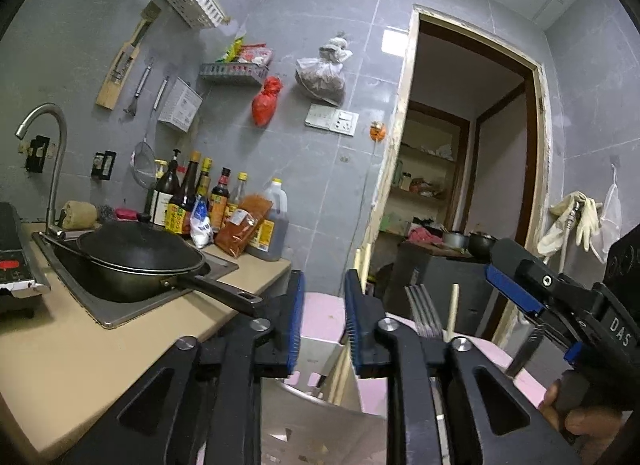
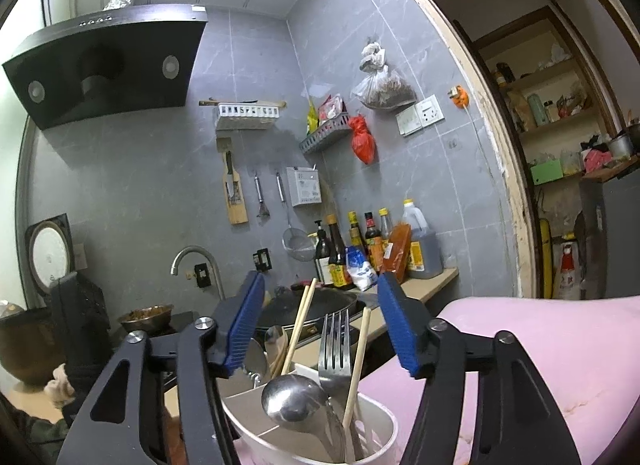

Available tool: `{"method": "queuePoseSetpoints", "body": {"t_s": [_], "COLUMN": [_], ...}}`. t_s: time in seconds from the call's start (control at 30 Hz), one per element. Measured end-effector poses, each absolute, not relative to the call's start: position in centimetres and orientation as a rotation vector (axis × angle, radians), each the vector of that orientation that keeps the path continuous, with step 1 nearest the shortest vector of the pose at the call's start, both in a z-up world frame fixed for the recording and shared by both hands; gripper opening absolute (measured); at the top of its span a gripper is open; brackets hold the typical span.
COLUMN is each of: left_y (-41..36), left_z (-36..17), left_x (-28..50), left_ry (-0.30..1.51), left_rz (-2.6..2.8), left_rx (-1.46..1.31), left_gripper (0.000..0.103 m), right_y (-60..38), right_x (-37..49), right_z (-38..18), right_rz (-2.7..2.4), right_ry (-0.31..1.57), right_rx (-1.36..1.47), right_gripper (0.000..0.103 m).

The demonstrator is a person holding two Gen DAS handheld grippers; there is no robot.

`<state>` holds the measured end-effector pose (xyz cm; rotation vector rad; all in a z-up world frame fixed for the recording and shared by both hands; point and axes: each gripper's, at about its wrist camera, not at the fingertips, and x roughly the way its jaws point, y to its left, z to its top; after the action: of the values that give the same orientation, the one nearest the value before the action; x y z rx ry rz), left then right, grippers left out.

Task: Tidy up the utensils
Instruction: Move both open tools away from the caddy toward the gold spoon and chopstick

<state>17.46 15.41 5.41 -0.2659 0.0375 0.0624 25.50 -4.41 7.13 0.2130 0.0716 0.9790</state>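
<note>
Overhead, right claw (image 2: 320, 329) wide above white holder's rim (image 2: 384, 417), left claw (image 1: 322, 323) narrow, empty.

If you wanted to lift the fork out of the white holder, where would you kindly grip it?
Probably the fork by its neck just below the tines, from above: it stands upright, tines up, handle buried in the holder among chopsticks and a ladle.
</note>
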Motion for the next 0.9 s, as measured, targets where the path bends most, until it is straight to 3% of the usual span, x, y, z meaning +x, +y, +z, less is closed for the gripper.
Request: {"method": "queuePoseSetpoints", "body": {"t_s": [0.1,0.23,0.3,0.4,0.5,0.6,0.9], "left_y": [15.1,14.2,13.9,13.1,11.8,10.5,6.6], "left_z": [5.9,6.5,6.5,6.8,7.2,7.4,5.6], "left_x": [17.0,16.4,16.2,15.3,14.2,13.3,12.1], "left_ry": [0.072,0.142,0.183,0.196,0.205,0.214,0.304], "left_rz": [0.049,0.026,-0.003,-0.029,-0.039,-0.049,-0.106], "left_rx": [-0.249,-0.21,-0.217,-0.22,-0.186,-0.155,-0.103], "left_gripper": [0.035,0.042,0.058,0.063,0.077,0.084,0.088], "right_y": [-4.8,-6.2,-7.1,-9.2,-11.0,-12.9,-17.6], "right_x": [25.0,24.0,23.6,22.5,21.4,20.2,18.1], "right_z": [8.0,8.7,8.9,8.9,8.7,8.4,6.3], "right_rz": [0.941,0.894,0.866,0.814,0.769,0.7,0.559], "right_ry": [0.06,0.06,0.076,0.089,0.101,0.129,0.274], "right_rx": [0.193,0.161,0.138,0.116,0.105,0.079,-0.041], "right_gripper": [0.077,0.088,0.092,0.102,0.103,0.103,0.103]}}
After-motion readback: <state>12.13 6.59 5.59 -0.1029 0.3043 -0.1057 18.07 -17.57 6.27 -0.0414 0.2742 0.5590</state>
